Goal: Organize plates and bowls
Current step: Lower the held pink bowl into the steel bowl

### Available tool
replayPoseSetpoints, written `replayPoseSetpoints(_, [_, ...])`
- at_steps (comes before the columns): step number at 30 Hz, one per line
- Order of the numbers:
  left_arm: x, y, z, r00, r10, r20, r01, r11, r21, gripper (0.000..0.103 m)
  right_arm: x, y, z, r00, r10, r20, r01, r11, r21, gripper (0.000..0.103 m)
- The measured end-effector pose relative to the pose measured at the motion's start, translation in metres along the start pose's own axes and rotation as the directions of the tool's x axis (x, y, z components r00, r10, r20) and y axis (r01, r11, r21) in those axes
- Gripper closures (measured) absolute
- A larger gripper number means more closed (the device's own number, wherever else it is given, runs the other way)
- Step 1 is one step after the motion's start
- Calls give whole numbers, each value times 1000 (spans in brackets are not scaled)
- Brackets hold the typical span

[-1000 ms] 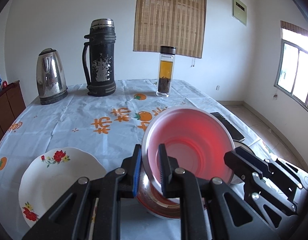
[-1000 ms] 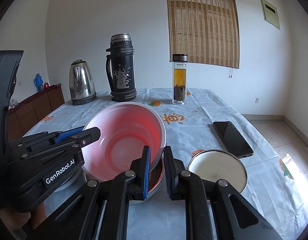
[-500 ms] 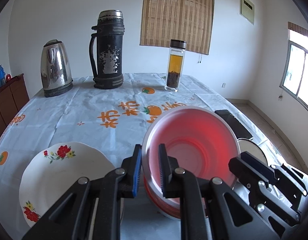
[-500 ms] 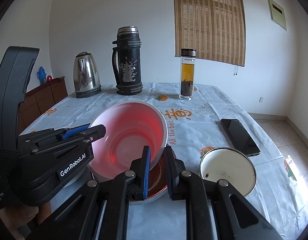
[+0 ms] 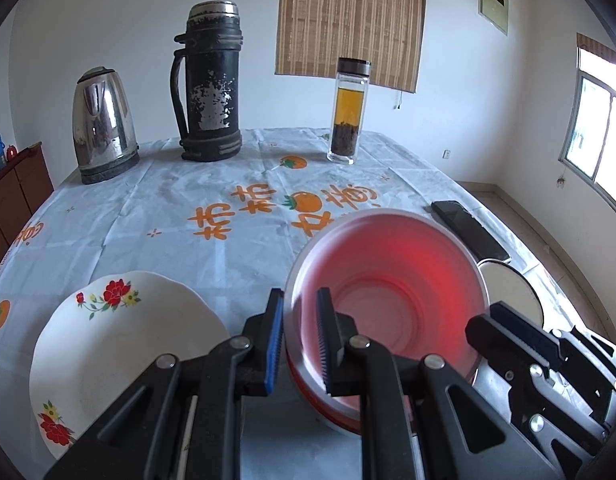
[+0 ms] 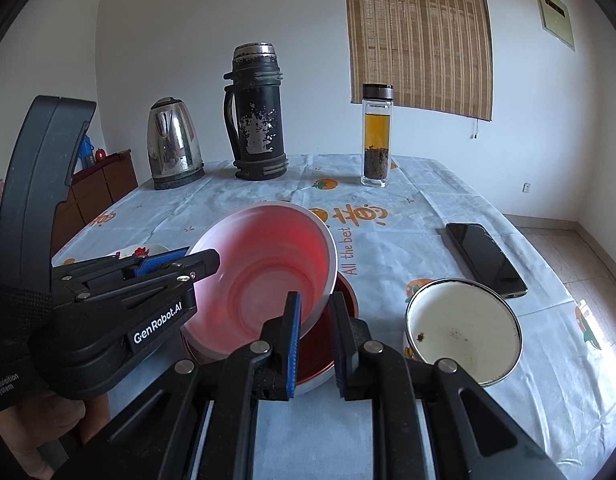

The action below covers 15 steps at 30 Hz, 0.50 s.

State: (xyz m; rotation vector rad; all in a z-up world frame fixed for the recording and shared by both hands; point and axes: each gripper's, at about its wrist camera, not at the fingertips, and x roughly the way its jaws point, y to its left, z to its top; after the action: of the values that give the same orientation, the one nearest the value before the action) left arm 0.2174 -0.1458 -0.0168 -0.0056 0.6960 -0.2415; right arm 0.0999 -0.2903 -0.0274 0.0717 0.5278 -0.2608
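Observation:
A pink bowl (image 5: 391, 280) hangs tilted, held by its rim from both sides. My left gripper (image 5: 300, 304) is shut on its near left rim. My right gripper (image 6: 313, 304) is shut on the right rim, one pad inside the pink bowl (image 6: 268, 264) and one outside. Directly under it a red bowl (image 6: 343, 332) with a silvery outside rests on the table; the pink bowl's base dips into it. A white floral plate (image 5: 128, 340) lies on the table to the left. A white enamel bowl (image 6: 463, 332) stands to the right.
A black phone (image 6: 487, 260) lies beyond the enamel bowl near the table's right edge. At the far side of the table stand a steel kettle (image 5: 104, 124), a black thermos (image 5: 212, 84) and a glass tea bottle (image 5: 349, 112). A gloved hand (image 6: 12, 380) holds the left gripper.
Both grippers have tipped slightly downward and the pink bowl now sits a little lower over the red bowl. Both grips on the rim are unchanged.

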Motion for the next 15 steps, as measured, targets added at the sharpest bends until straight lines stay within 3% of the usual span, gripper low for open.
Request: replayPoseSetpoints(15, [6, -1, -2, 999, 10, -40, -9, 1000, 18, 90, 4, -5, -3, 999, 22, -45, -21, 999, 29, 86])
